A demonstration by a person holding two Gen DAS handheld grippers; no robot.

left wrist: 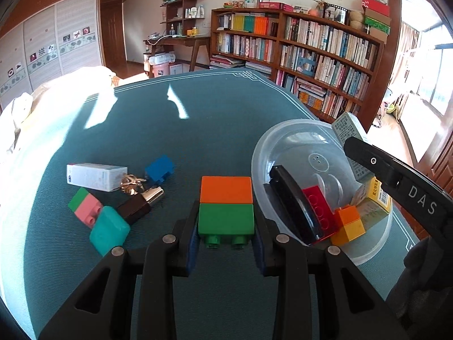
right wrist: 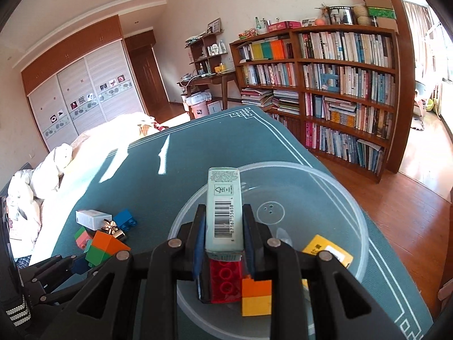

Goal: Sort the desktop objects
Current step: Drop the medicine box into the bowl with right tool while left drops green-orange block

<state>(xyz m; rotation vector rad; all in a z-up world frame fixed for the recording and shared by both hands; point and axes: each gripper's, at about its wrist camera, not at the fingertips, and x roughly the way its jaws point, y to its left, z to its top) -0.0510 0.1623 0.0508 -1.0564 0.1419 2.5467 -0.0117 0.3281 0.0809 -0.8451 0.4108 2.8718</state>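
- Desktop objects lie split between the teal table and a clear plastic bowl at its right side.
- Left tool is closed on a block of orange over green, studs facing the camera, the pads pressing its green sides; the block is held just left of the bowl.
- Right tool is clamped on a pale green carton above the bowl; the carton shows a barcode with digits that seem to read 87167 55658, and a small triangle mark above it. The finer print is too small to read.
- "DAS" stands in white letters on the right tool's black arm, seen at the right edge of the left wrist view.
- Inside the bowl: a red brick, an orange and yellow brick, a black curved item, and a yellow box with a barcode and characters I cannot read.
- On the table to the left: a white box with unreadable print, a blue brick, a gold bow, a dark clip with a metal end, a green and pink brick, and a teal case. These lie close together, some touching.
- Behind the table stand a bookcase and a wardrobe; white bedding lies at the left.
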